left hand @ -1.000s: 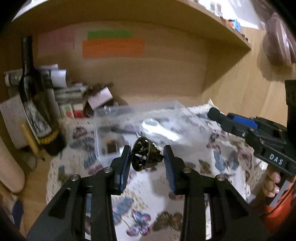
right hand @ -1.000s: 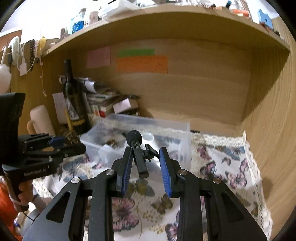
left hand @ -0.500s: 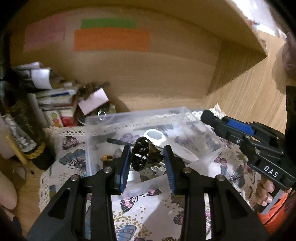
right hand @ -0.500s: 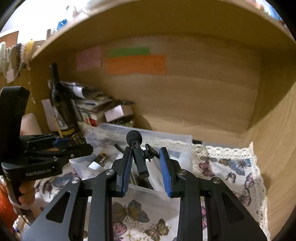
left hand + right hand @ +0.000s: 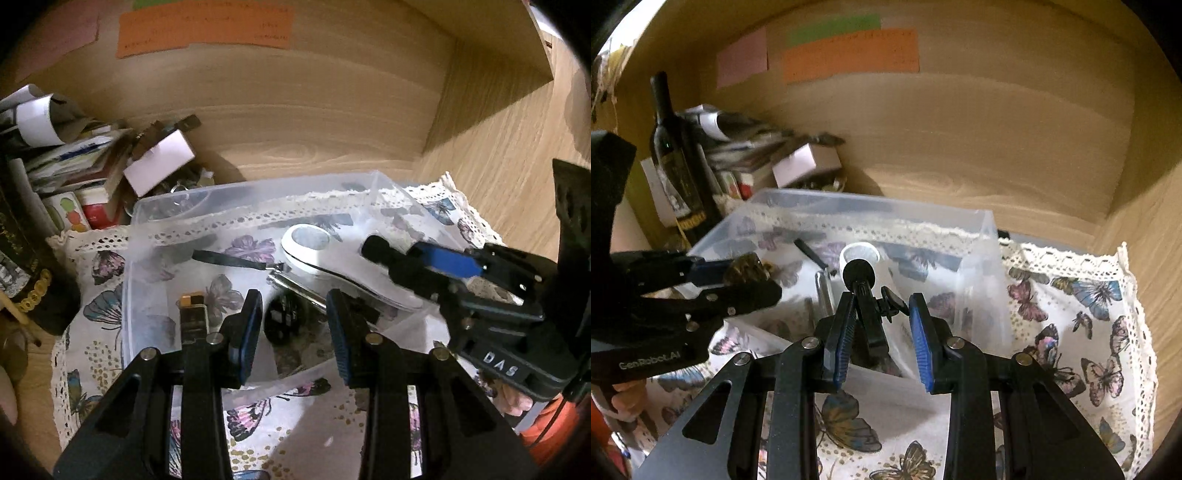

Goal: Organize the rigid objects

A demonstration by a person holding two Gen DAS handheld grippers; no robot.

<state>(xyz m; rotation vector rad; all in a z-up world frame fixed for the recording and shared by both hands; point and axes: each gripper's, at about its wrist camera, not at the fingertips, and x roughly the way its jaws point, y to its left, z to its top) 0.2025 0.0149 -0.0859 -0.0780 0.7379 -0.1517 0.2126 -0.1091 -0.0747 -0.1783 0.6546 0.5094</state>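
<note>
A clear plastic bin [image 5: 258,192] [image 5: 979,236] stands on the butterfly cloth. My left gripper [image 5: 293,325] hangs over the bin's near side. A dark shiny faceted piece [image 5: 284,321] sits blurred between its pads; the right wrist view shows that piece [image 5: 748,271] at the left fingertips. My right gripper [image 5: 881,328] holds a black clip-on microphone [image 5: 866,291] against its left pad over the bin. The microphone [image 5: 384,251] shows in the left wrist view too. Inside the bin lie a white oval device [image 5: 306,245], a metal cylinder [image 5: 295,286] and a black strip [image 5: 229,258].
A dark wine bottle [image 5: 674,155] stands at the left. Stacked books, papers and a small white box [image 5: 159,162] crowd the back left corner. Wooden walls close the back and right. The lace-edged cloth [image 5: 1082,295] stretches right of the bin.
Both grippers have moved forward and down over the bin. The dark piece between the left pads now sits lower and is blurred.
</note>
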